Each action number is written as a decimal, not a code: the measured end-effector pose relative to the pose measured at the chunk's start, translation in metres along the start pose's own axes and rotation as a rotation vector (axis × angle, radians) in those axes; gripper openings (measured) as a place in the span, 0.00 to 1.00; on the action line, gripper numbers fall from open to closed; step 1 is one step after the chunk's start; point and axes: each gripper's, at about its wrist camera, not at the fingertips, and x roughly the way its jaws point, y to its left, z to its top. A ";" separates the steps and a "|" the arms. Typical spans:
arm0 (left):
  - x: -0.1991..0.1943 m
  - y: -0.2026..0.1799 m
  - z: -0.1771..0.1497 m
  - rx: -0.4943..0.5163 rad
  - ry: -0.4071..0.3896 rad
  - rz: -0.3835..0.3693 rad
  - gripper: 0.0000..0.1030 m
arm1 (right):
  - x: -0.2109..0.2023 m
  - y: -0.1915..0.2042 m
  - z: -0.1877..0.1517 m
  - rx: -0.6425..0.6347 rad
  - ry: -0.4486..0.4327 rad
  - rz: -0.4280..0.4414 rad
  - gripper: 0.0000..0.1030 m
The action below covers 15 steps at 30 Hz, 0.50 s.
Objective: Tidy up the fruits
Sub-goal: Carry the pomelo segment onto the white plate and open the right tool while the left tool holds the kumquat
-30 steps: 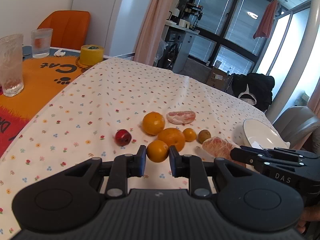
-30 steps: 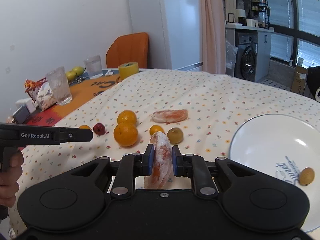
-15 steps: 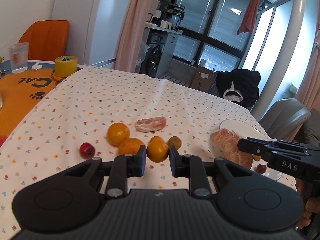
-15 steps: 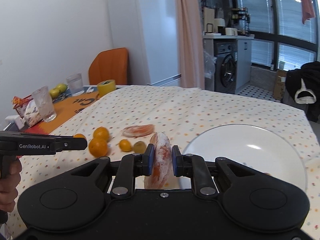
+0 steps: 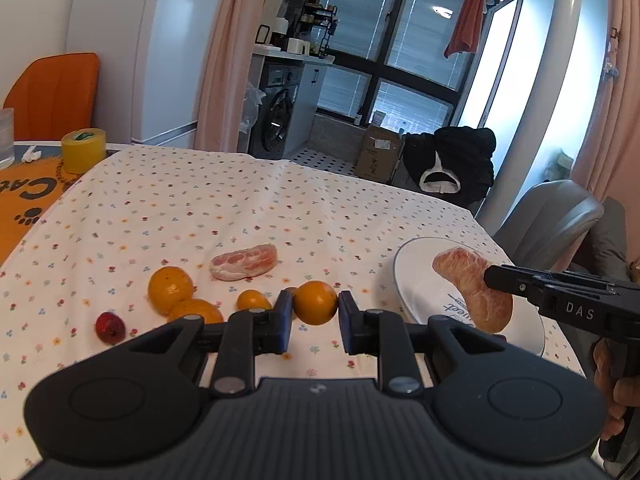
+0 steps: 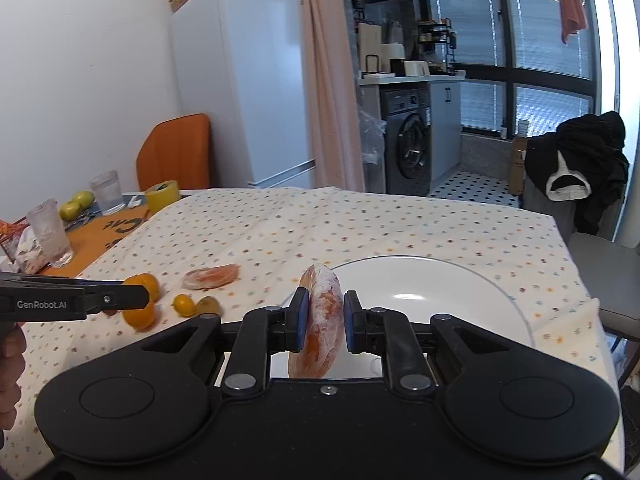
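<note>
My right claw (image 6: 324,326) pinches a peeled segment (image 6: 320,320) over the plate (image 6: 460,280); I should lower before releasing, while my left claw (image 5: 314,322) grips an orange (image 5: 315,303).

White fridge (image 6: 248,80), washing machine (image 6: 408,140), orange chair (image 6: 176,152), bright windows (image 5: 520,92).

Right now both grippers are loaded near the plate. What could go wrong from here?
1. The right gripper pinches a soft peeled citrus segment; it may squash or tear on release.
2. The left gripper holds a round orange only at its sides; it could slip and roll off the tablecloth.
3. Both head for the white plate, so the grippers may collide.
</note>
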 end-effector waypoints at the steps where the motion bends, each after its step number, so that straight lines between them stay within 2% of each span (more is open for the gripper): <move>1: 0.002 -0.002 0.001 0.004 0.001 -0.002 0.22 | 0.000 -0.002 0.000 0.002 -0.001 -0.005 0.16; 15: 0.025 -0.028 0.008 0.048 0.024 -0.040 0.22 | 0.012 -0.035 -0.001 0.042 0.003 -0.047 0.17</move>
